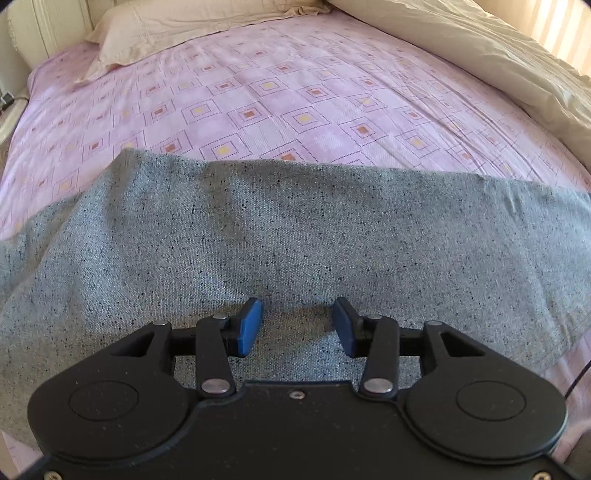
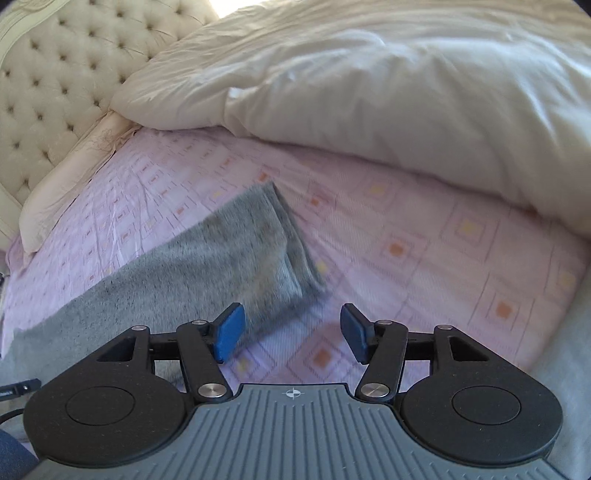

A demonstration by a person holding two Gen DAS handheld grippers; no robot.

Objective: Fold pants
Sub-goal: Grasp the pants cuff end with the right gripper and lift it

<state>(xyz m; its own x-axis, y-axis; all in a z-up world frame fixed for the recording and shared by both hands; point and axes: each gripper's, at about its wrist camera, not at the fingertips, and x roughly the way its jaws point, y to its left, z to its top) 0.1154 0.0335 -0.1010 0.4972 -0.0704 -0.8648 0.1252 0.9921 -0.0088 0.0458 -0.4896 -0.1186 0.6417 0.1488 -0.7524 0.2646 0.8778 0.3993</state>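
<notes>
Grey knit pants: they lie flat across the lower half of the left wrist view as a wide band, one long edge running across mid-frame; in the right wrist view one leg reaches toward centre frame and ends in a cuff.
Pink patterned bed sheet: it carries the pants and gives a broad, soft surface for folding, with bare sheet beyond the garment in the upper half of the frame.
Left hand-held gripper: its blue pads are spread apart, nothing between them, low over the middle of the fabric; it looks placed to take hold of or press the cloth there, though I cannot tell if the pads touch it.
Right hand-held gripper: also spread and empty, over the sheet just beside the cuff, with its left pad overlapping the leg's edge in the picture; probably lined up to take that end.
Cuff end: blurred, so layers are hard to count.
Cream duvet: bunched in the upper right, clear of the pants.
Pillow: upper left, against the tufted headboard.
Stage: seemingly early, with both ends ungrasped.
</notes>
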